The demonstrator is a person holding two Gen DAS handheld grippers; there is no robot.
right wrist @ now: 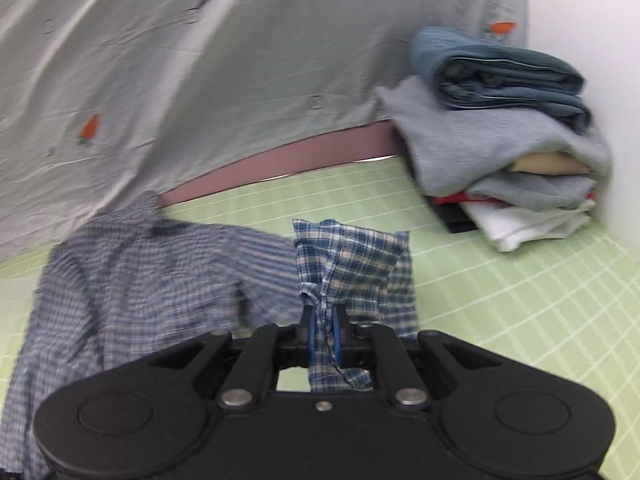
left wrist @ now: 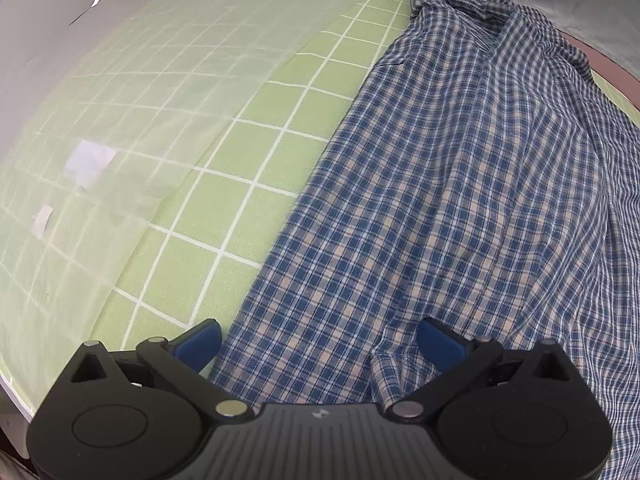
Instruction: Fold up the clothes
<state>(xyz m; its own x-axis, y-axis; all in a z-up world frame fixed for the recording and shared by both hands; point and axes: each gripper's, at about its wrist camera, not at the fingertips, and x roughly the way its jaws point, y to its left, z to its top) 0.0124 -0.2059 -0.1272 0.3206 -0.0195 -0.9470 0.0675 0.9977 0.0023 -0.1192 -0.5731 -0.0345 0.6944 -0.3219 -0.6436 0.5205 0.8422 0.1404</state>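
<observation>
Nearest us, our right gripper (right wrist: 324, 330) is clamped tight on a bunched edge of the plaid shirt (right wrist: 160, 276), lifting that fold of cloth clear of the green grid mat (right wrist: 500, 300). Our left gripper (left wrist: 318, 344) has its fingers spread wide, holding nothing, poised low over the shirt's near hem.

The shirt lies mostly spread on the mat, wrinkled, collar (left wrist: 452, 4) at the far end; the left edge runs fairly straight.

Farther right, a stack (right wrist: 508, 148) of folded clothes sits at the mat's corner: several garments lie folded. We judge the shirt mid-fold at most: one part raised, the body still open and creased, with no neat rectangle yet.

Beyond, a grey sheet (right wrist: 200, 60) with small orange motifs.
</observation>
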